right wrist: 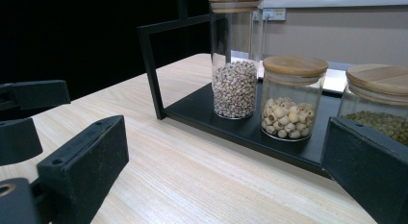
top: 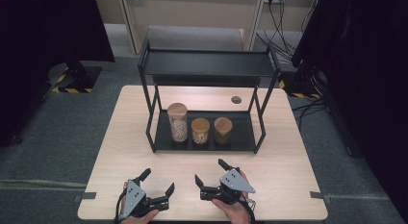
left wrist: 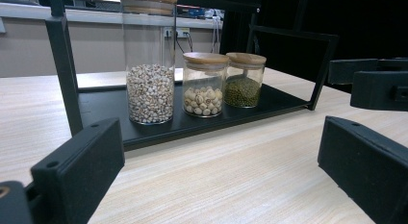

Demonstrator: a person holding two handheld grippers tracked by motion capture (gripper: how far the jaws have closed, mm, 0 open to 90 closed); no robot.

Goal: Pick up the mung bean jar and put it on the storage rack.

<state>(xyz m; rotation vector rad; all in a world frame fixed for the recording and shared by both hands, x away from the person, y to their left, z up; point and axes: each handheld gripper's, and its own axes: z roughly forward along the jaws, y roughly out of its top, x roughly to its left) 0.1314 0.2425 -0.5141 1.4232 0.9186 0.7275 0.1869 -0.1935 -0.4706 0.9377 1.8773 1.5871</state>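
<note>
1. Grey carpet surrounds a light wooden table [top: 144, 152], with dark curtains at both sides and a wall with cables at the back.
2. On the table's far half stands a black metal shelf [top: 207, 65] with two levels; its lower tray [top: 240, 135] rests on the tabletop.
3. Three glass jars with wooden lids stand in a row on that tray: a tall jar [top: 177, 121] of pale grain at the left, a short jar of white seeds [top: 200, 130] in the middle, and a short jar of green beans [top: 223, 130] at the right. The two short jars stand just beside each other.
4. The left gripper [top: 157, 181] lies low at the near edge of the table, held by a hand [top: 139, 212], with its jaws spread wide and nothing between them.
5. The right gripper [top: 210, 172] sits beside it, near the middle of the near edge, held by the other hand [top: 231, 207]; its jaws are also spread apart around bare air.
6. Both grippers point toward the shelf, and the jars stand well apart from them, across a bare strip of tabletop.
7. From the left gripper view the tall jar [left wrist: 149, 65] is nearest; from the right gripper view the jar of green beans [right wrist: 375, 106] shows just behind one jaw.
</note>
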